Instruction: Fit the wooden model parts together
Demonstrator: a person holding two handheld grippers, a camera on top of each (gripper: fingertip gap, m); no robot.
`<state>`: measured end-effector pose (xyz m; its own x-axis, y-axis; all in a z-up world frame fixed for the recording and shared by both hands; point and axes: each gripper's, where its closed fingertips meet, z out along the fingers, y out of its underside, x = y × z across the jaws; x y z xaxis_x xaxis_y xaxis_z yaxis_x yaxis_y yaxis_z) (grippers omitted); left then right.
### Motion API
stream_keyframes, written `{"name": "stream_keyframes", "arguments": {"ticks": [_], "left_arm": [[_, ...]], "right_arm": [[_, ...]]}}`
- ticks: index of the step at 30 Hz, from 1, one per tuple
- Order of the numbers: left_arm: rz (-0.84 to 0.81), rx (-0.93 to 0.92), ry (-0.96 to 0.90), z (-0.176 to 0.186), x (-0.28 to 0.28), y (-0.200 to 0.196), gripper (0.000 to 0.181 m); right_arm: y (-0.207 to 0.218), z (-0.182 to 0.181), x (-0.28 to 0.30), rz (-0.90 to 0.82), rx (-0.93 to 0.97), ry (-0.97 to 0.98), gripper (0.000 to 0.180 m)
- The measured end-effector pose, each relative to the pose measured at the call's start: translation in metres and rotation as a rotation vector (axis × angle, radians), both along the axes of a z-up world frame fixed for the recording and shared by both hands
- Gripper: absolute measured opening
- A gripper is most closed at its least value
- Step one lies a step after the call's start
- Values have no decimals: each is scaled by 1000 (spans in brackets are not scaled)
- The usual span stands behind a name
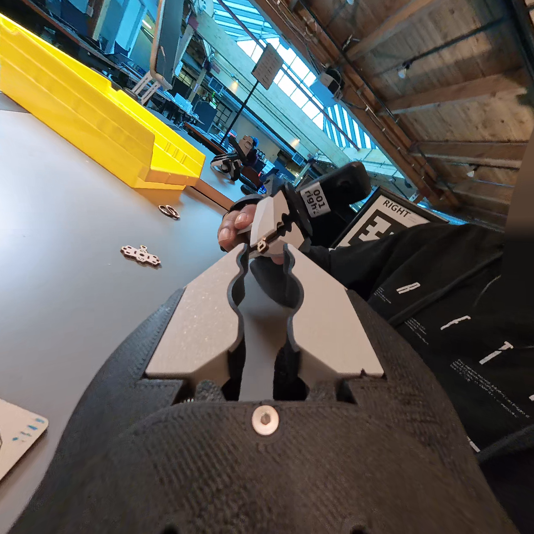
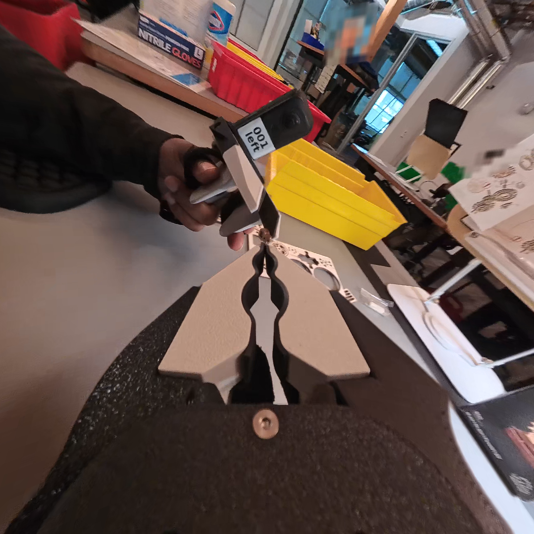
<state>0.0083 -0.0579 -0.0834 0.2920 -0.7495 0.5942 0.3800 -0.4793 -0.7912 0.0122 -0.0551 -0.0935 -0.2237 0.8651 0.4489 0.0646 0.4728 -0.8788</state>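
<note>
My right gripper [image 2: 264, 250] is shut on a small brown wooden piece [image 2: 265, 234] that sticks out past its tips. In the left wrist view the right gripper [image 1: 268, 239] pinches that piece [image 1: 261, 246], which has a rectangular hole. My left gripper [image 1: 265, 252] is open and empty, its two fingertips on either side of the right gripper's tip. In the right wrist view the left gripper [image 2: 254, 224] hangs just above the piece, held by a hand. A flat notched wooden part [image 1: 140, 255] and two small rings [image 1: 169, 211] lie on the grey table.
A wooden sheet with cut-outs [image 2: 315, 264] lies just behind the grippers. Stacked yellow bins [image 2: 332, 196] stand beyond it and also show in the left wrist view [image 1: 101, 115]. A red bin [image 2: 245, 83], a white tray [image 2: 433, 332], a dark box [image 2: 505, 433] and a card [image 1: 17, 427] are nearby. Less than 4 cm separates the two grippers' tips. Both grippers' tips are roughly 15 cm from the card [image 1: 17, 427].
</note>
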Motion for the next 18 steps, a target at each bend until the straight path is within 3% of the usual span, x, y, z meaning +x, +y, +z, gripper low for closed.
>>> {"name": "stream_keyframes", "arguments": {"ticks": [9,18], "left_arm": [[-14,-50,35,-6,8,-2,20],[-21,-90,9,-10,8,0,6]], "right_arm": [[0,1,-2,-77,223,56,0],[-7,-6,-6,-91,363,80,0]]}}
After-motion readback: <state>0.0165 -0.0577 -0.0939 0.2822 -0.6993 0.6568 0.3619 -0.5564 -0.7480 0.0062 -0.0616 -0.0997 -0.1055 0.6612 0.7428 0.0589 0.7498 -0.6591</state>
